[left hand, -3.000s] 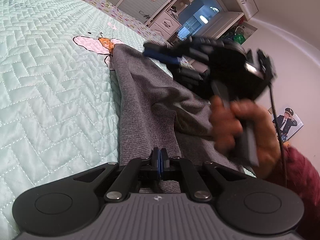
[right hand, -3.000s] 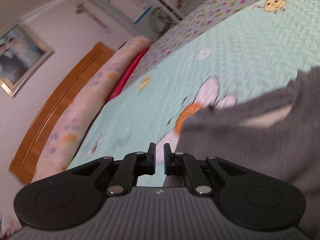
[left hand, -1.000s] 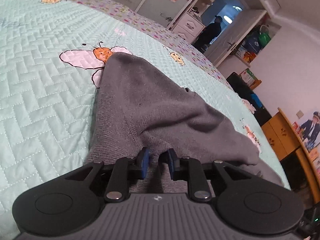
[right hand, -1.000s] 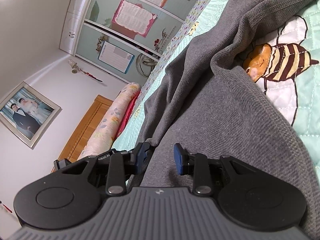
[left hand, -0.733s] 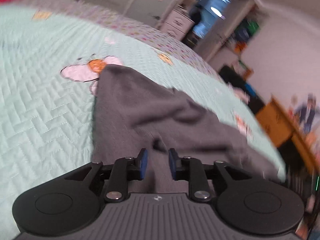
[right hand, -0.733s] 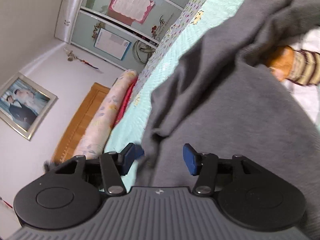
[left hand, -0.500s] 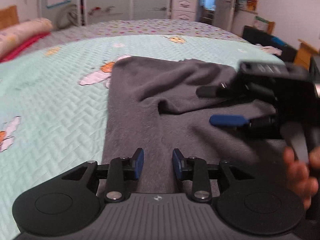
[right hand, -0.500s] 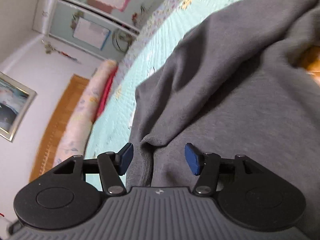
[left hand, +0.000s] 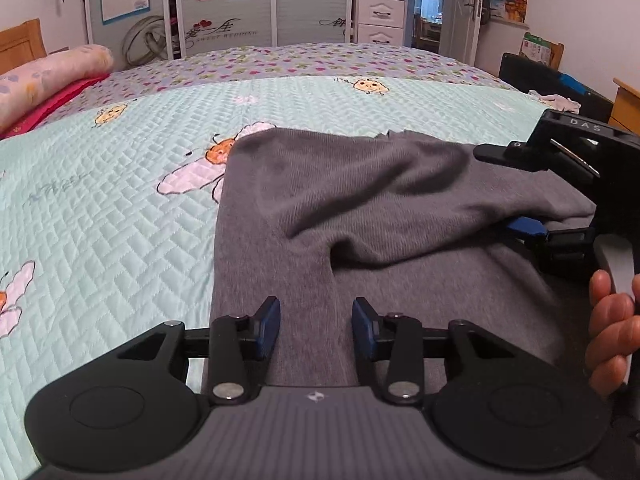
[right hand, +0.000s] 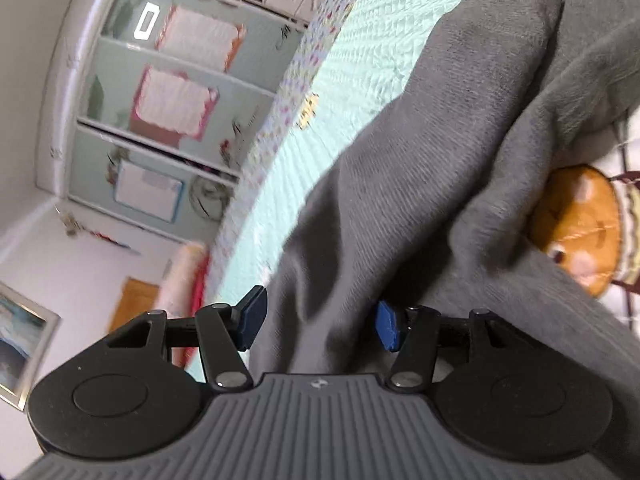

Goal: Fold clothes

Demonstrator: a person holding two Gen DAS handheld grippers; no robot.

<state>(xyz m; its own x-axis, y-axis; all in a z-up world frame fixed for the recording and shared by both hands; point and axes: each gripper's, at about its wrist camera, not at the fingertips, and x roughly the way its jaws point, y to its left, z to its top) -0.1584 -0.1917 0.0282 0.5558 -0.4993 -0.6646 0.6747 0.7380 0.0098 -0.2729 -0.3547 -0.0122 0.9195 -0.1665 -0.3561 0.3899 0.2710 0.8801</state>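
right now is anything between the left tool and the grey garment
Nothing visible. The left tool is open right over the grey garment on the bed, with only cloth between its fingers.

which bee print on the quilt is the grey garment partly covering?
The orange-headed bee with big white wings, at the grey garment's far left corner. The small yellow bees farther back lie uncovered.

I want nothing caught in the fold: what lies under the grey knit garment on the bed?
Under the grey knit garment only the mint quilted bedspread shows, its bee print partly covered. Whatever lies beneath its folded layers is hidden.
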